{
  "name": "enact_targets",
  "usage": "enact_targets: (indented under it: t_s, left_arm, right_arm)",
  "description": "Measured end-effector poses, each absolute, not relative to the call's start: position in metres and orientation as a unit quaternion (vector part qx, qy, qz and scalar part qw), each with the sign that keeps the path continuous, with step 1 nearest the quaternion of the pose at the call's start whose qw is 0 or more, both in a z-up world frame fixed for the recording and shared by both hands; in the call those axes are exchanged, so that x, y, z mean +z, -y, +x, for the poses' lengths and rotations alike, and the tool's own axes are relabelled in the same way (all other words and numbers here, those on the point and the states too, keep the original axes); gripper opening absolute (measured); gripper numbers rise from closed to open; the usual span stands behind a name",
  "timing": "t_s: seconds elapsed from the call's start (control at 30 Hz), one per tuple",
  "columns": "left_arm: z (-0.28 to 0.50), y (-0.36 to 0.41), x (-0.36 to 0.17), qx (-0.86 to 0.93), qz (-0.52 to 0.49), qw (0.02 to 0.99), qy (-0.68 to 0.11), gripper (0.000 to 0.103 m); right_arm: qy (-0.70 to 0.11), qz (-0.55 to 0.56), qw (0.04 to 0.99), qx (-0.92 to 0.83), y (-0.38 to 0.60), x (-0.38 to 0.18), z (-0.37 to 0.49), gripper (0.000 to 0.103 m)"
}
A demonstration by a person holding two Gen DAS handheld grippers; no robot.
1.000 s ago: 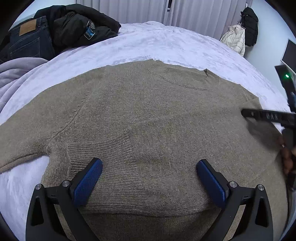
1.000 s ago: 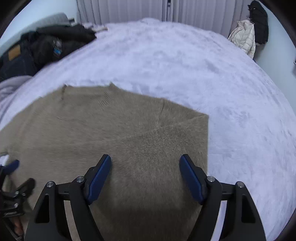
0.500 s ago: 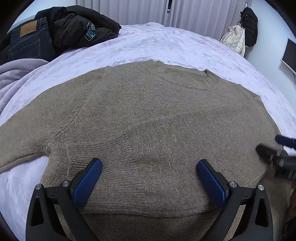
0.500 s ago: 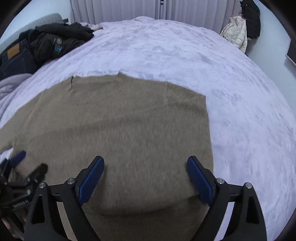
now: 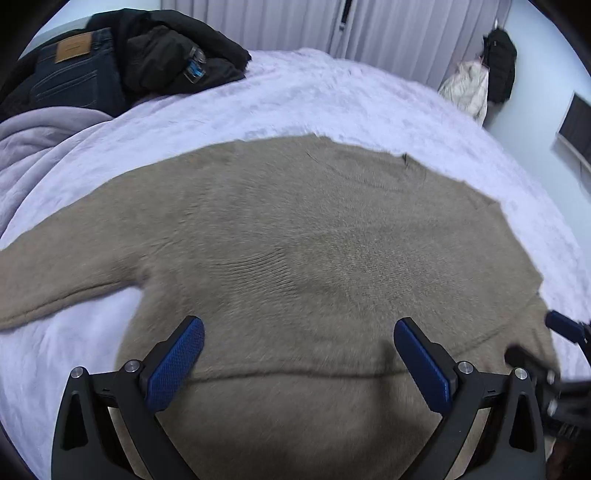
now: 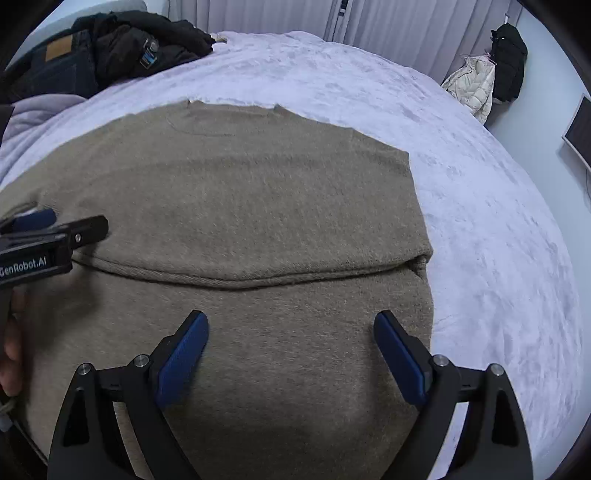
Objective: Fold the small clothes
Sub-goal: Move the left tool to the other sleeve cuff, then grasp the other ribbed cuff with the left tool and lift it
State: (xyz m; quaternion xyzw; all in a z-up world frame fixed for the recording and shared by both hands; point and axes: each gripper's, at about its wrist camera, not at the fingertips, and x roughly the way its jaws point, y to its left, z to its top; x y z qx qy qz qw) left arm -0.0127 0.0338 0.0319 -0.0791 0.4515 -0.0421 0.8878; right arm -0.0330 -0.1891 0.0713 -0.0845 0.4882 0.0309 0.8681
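Observation:
A tan knitted sweater [image 5: 295,240] lies flat on the lilac bed cover [image 5: 314,99], neck at the far side. Its left sleeve [image 5: 55,280] stretches out to the left; the right sleeve is folded across the body, its edge a horizontal line in the right wrist view [image 6: 240,277]. My left gripper [image 5: 298,360] is open and empty above the sweater's lower middle. My right gripper [image 6: 291,356] is open and empty above the sweater's [image 6: 258,192] lower right part. Each gripper shows at the edge of the other's view: the right one [image 5: 561,328], the left one [image 6: 48,229].
Dark jeans [image 5: 74,70] and a black jacket [image 5: 173,55] are piled at the bed's far left beside a grey blanket [image 5: 33,147]. Curtains [image 5: 388,33] hang behind. A white and a black jacket [image 5: 480,81] hang at the far right wall. Bare cover [image 6: 498,240] lies right of the sweater.
Both grippers have drawn back towards the sweater's near edge, still open. The right gripper came down and back off the folded sleeve. The sweater lies as before.

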Motion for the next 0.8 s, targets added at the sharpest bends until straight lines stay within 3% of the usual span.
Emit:
enact_targets:
  t_s: [0.13,0.33,0.37,0.63,0.8]
  left_arm:
    - [-0.013,-0.050,0.008,-0.025,-0.084,0.870,-0.485,0.103]
    - [-0.030,-0.091,0.034,0.004,-0.113,0.881,-0.460,0.103]
    - [-0.032,-0.108,0.036,0.017,-0.126,0.880,-0.458,0.103]
    - [-0.076,-0.335,0.010,0.219,-0.332,0.816,-0.418,0.103]
    - [-0.088,-0.425,-0.019,0.168,-0.485,0.786,-0.343,0.103]
  right_arm:
    - [-0.473,-0.069,0.877,0.051,0.165,0.084,-0.005,0.093]
    - [-0.548,-0.094,0.829,0.064,0.113,0.028,0.063,0.096]
    - [-0.539,-0.098,0.835,0.057,0.109,0.026,0.070,0.103]
    - [-0.510,-0.048,0.857,0.057,0.103,0.051,0.078,0.103]
    - [-0.502,-0.061,0.859,0.076,0.088,0.051,0.055,0.103]
